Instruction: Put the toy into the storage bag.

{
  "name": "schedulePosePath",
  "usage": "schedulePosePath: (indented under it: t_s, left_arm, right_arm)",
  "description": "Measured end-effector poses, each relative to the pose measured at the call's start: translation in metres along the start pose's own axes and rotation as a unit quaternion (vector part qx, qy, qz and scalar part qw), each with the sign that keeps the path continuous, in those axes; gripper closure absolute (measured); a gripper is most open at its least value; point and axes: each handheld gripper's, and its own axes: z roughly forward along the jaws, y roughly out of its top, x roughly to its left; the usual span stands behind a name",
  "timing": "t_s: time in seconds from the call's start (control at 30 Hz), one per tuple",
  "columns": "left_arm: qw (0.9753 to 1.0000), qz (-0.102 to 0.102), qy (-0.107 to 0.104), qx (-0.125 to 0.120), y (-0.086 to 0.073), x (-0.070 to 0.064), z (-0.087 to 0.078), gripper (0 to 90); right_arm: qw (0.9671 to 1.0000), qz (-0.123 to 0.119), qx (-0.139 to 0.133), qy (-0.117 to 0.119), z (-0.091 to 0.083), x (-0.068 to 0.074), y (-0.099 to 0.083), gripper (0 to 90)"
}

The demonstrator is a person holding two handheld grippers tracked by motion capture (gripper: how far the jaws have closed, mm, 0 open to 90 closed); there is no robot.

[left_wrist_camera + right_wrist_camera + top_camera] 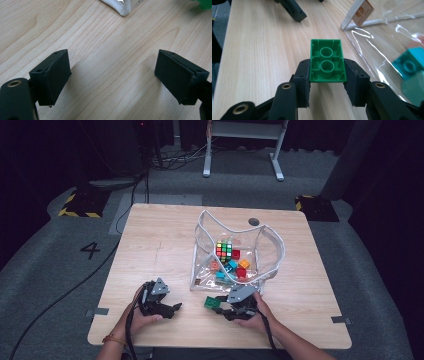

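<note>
The right tool [326,75] is clamped on a green brick [327,61], hollow underside up, held just above the counter [155,245] near the front edge of the clear bag [272,245] of coloured blocks. The left tool [112,75] rests low over bare wood, jaws wide apart

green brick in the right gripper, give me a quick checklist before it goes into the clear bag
1. Grip: right gripper jaws shut on both sides of the green brick: ok.
2. Brick level, hollow underside up: ok.
3. Clear bag mouth open: ok.
4. Room beside the cube and the bricks inside: ok.
5. Left gripper open, empty, apart from the bag: ok.
6. Bag steady without a hold: cannot tell.
</note>
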Motion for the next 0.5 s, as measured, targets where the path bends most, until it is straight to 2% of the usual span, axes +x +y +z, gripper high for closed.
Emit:
schedulePosePath:
  t_s: [0.03, 0.17, 0.2, 0.3, 0.37, 0.5]
  left_arm:
    - [1.0000, 0.001, 0.001, -0.001, 0.000, 0.000, 0.000, 13.4]
    - [1.0000, 0.000, 0.000, 0.000, 0.000, 0.000, 0.000, 13.4]
    - [1.0000, 0.000, 0.001, -0.001, 0.000, 0.000, 0.000, 13.4]
    - [1.0000, 0.000, 0.002, 0.000, 0.000, 0.000, 0.000, 13.4]
    - [1.0000, -0.001, 0.002, 0.000, 0.000, 0.000, 0.000, 13.4]
    - [1.0000, -0.003, 0.000, 0.000, 0.000, 0.000, 0.000, 13.4]
  right_arm:
    - [1.0000, 0.006, 0.003, -0.002, -0.005, 0.001, -0.003, 59.1]
    - [0.9999, -0.008, -0.005, -0.005, -0.024, -0.002, -0.015, 59.1]
    - [1.0000, 0.001, 0.003, -0.008, -0.029, -0.001, -0.019, 59.1]
    - [0.9999, -0.013, -0.002, -0.008, -0.042, -0.006, -0.031, 59.1]
    - [0.9999, -0.004, 0.003, -0.013, -0.050, -0.009, -0.039, 59.1]
    - [0.9997, 0.007, -0.004, -0.025, -0.066, -0.015, -0.053, 59.1]
